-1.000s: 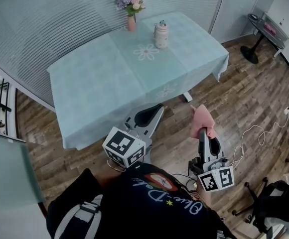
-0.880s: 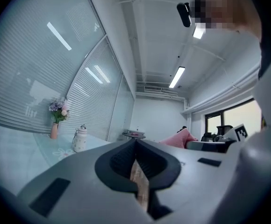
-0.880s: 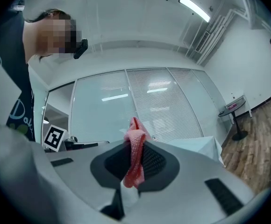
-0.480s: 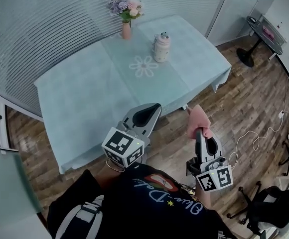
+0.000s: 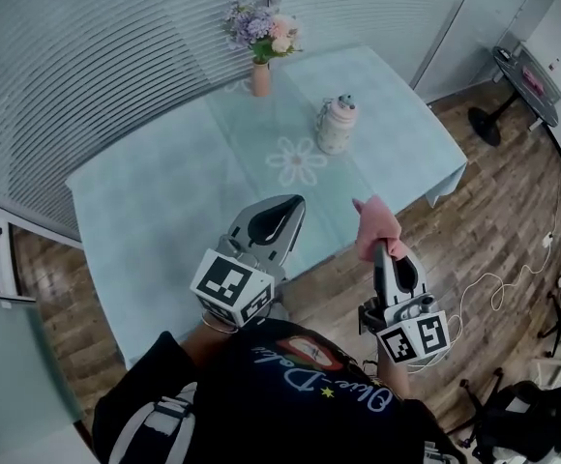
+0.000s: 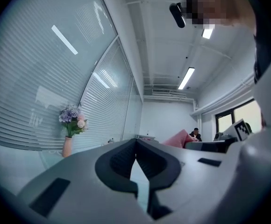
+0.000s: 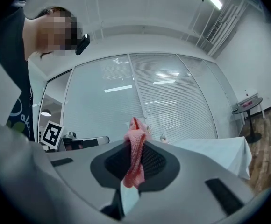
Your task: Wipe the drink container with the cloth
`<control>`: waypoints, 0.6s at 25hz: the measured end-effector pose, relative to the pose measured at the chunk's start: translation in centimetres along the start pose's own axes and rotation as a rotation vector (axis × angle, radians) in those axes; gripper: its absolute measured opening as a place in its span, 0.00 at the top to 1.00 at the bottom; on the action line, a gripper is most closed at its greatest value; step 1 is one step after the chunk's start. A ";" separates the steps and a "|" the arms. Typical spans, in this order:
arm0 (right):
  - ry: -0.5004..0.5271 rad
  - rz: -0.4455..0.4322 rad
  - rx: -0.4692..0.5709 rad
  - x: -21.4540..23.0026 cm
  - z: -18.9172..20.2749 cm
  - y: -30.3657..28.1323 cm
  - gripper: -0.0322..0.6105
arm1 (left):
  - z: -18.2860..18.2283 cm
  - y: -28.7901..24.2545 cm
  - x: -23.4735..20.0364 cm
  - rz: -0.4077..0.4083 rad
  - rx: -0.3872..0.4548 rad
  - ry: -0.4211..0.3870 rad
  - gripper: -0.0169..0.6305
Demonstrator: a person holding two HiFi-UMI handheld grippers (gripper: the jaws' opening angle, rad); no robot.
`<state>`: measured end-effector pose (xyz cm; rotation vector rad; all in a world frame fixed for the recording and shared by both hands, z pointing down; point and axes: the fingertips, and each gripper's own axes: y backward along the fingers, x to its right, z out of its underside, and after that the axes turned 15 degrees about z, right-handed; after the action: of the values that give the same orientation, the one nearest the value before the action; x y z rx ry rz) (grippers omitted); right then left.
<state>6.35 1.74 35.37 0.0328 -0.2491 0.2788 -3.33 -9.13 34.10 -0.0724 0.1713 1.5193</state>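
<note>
Jaws of right gripper (image 5: 384,257) pinched pink cloth (image 5: 374,228). Left gripper (image 5: 286,211) jaws pressed together, empty. Drink container (image 5: 337,127) stood on table (image 5: 164,201), well apart from both. Step in hand: approach. Next move likely needed cloth brought onto container, left gripper steadying it.

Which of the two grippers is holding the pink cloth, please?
The right gripper, shut on the pink cloth; the left gripper is shut on nothing.

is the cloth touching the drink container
Apart. Head view: the cloth, clamped in the right gripper, has a stretch of bare table between it and the drink container.
</note>
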 end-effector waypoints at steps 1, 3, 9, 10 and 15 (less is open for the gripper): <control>0.003 -0.002 -0.002 -0.2 0.0 -1.2 0.91 | -0.2 0.0 -1.0 -0.003 0.003 -0.002 0.97; 0.012 0.000 -0.008 -0.7 0.2 -3.6 0.91 | -0.6 0.0 -3.0 -0.010 0.008 0.001 0.97; 0.056 0.012 -0.036 -1.5 0.9 -9.1 0.91 | 0.1 0.2 -6.3 -0.017 0.004 0.047 0.97; 0.062 0.011 -0.035 -1.7 1.0 -9.9 0.91 | 0.4 0.3 -6.7 -0.029 -0.002 0.049 0.97; 0.095 -0.012 -0.035 -1.5 1.3 -14.0 0.91 | 0.6 0.1 -8.6 -0.075 0.005 0.075 0.97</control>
<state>8.48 -12.24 36.28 -0.0132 -0.1593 0.2637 -3.79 -17.47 36.08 -0.1306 0.2302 1.4424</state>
